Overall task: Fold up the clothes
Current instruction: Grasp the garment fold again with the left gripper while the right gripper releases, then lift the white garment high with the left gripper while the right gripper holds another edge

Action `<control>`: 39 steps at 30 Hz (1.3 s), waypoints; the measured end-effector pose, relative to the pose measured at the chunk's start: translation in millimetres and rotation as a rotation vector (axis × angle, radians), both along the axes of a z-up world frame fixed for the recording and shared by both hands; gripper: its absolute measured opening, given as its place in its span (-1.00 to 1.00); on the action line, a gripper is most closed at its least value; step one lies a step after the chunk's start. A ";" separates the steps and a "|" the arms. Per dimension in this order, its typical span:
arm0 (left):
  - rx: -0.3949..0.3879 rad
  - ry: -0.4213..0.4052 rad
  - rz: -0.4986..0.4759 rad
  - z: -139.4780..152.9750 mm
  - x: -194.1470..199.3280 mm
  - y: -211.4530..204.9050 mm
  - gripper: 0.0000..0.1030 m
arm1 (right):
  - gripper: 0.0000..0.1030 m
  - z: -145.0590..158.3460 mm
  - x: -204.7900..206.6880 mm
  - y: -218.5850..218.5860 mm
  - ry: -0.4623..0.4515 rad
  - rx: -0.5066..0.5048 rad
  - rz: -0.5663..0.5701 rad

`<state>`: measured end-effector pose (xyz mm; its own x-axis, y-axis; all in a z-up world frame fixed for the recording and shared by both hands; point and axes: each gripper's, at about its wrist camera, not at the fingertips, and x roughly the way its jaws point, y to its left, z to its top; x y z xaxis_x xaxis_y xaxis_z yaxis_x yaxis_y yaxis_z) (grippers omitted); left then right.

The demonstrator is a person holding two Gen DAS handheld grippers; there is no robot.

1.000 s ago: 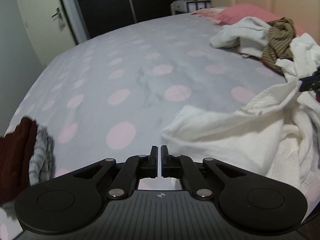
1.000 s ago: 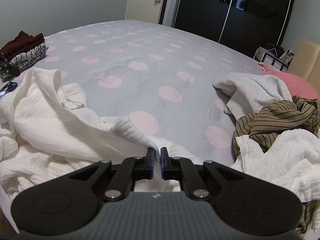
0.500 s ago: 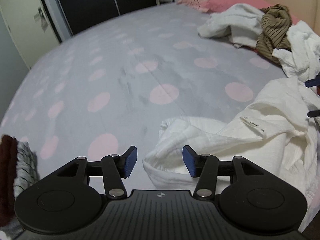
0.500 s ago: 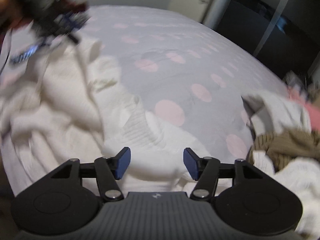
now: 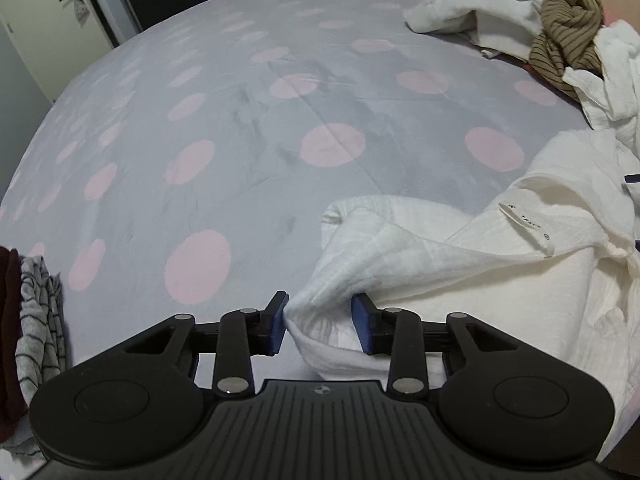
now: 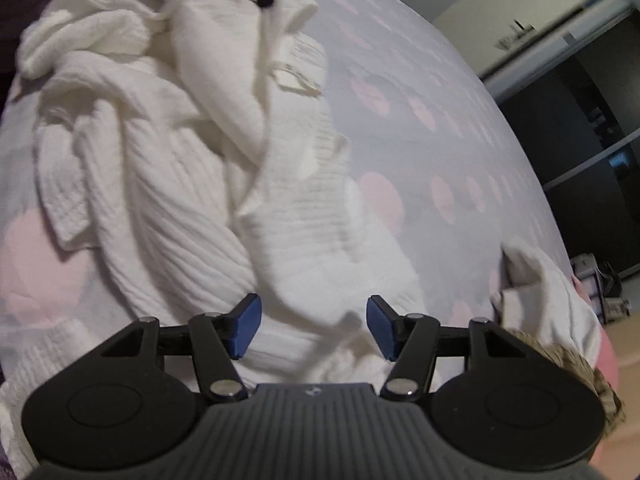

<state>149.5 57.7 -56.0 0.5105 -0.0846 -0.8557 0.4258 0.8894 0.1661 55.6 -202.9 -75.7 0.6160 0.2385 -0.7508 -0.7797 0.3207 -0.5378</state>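
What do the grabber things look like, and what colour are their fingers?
Both look alike. The left gripper and right gripper are black, with two round discs, ribbed grey bodies bearing small round logos, silver rivets on jointed bars, and flat blue pads on the fingertips. No cables or sleeves show.

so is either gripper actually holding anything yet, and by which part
Not firmly yet. The left gripper is closing on a bunched corner of the white garment, which sits between its jaws. The right gripper stands open above the same fabric, gripping nothing.
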 end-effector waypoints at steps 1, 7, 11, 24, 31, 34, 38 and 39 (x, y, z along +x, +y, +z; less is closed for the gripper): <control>-0.007 0.001 0.004 -1.3 0.0 0.6 -0.39 | 0.17 -1.7 -0.1 2.3 -0.018 -0.005 0.001; -0.011 0.008 0.020 -8.0 2.1 -2.2 -0.39 | -0.03 -13.0 10.6 15.5 -0.126 -0.032 -0.027; -0.022 0.024 0.014 -8.7 2.8 -2.0 -0.71 | -0.53 -22.1 16.3 13.2 -0.150 -0.082 -0.042; -0.159 -0.305 0.065 79.8 -45.7 14.1 -0.90 | -0.77 81.0 34.3 -3.4 -0.430 0.321 -0.387; -0.253 -0.560 0.045 179.8 -107.4 25.0 -0.90 | -0.78 161.1 -1.9 -5.6 -0.674 0.442 -0.437; -0.250 -0.676 0.012 233.1 -133.0 28.1 -0.90 | -0.79 209.4 -21.4 -8.5 -0.769 0.489 -0.423; -0.234 -0.841 -0.033 309.6 -170.6 34.3 -0.90 | -0.79 282.5 -46.3 -12.5 -0.862 0.560 -0.394; -0.221 -0.883 -0.042 327.5 -180.2 35.3 -0.90 | -0.79 300.0 -52.6 -13.3 -0.885 0.579 -0.387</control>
